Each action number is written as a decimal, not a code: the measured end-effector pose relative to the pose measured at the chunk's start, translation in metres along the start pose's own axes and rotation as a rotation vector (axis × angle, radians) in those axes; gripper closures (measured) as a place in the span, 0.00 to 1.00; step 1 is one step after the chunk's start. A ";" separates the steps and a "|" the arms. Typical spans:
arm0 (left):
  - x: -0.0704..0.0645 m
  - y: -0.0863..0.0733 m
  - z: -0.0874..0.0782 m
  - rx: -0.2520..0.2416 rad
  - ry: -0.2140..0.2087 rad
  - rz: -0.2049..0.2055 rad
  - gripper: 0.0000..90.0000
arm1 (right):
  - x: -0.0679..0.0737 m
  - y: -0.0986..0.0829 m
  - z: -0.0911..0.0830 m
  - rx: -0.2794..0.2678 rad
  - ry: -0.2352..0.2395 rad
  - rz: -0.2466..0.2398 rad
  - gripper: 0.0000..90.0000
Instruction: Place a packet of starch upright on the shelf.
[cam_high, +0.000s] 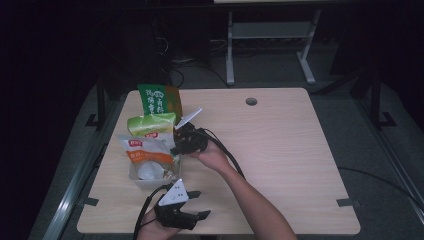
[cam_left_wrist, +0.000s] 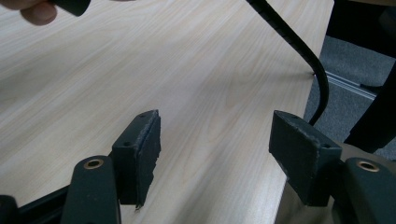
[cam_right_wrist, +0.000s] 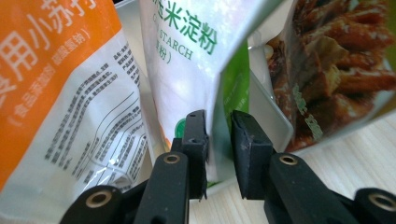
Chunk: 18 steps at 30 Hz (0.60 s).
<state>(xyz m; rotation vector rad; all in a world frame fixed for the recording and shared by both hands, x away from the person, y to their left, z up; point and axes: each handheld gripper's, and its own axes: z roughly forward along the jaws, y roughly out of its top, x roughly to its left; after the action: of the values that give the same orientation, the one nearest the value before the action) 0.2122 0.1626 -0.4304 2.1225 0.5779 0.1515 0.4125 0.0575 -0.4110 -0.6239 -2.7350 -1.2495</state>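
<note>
High view: a clear container (cam_high: 150, 181) on the table (cam_high: 280, 150) is seen packed with upright pouches, and the right gripper (cam_high: 186, 142) is held against its right side while the left gripper (cam_high: 192, 204) hovers near the front edge.

Left gripper view: its jaws are spread wide over bare wood, nothing between them.

Right gripper view: the jaws are nearly closed on the edge of the starch pouch (cam_right_wrist: 196, 60). Whether it is being put in or drawn out cannot be told; release is judged to remain.

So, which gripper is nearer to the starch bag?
Right. The right gripper has its jaws around the starch bag edge; the left gripper is apart, by the near table edge.
</note>
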 end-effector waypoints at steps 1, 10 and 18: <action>0.000 0.000 0.000 0.003 0.001 0.003 0.37 | -0.001 -0.001 -0.002 -0.008 -0.001 -0.011 0.82; 0.004 0.001 0.003 0.012 0.014 -0.003 0.35 | -0.004 -0.002 -0.027 -0.086 0.025 0.045 0.68; 0.007 0.001 0.004 0.014 0.020 -0.001 0.33 | -0.011 -0.009 -0.048 -0.124 0.012 0.064 0.57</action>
<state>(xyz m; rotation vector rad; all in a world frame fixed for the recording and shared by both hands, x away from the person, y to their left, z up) 0.2202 0.1622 -0.4326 2.1365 0.5935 0.1683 0.4141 0.0136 -0.3880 -0.7060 -2.6216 -1.4111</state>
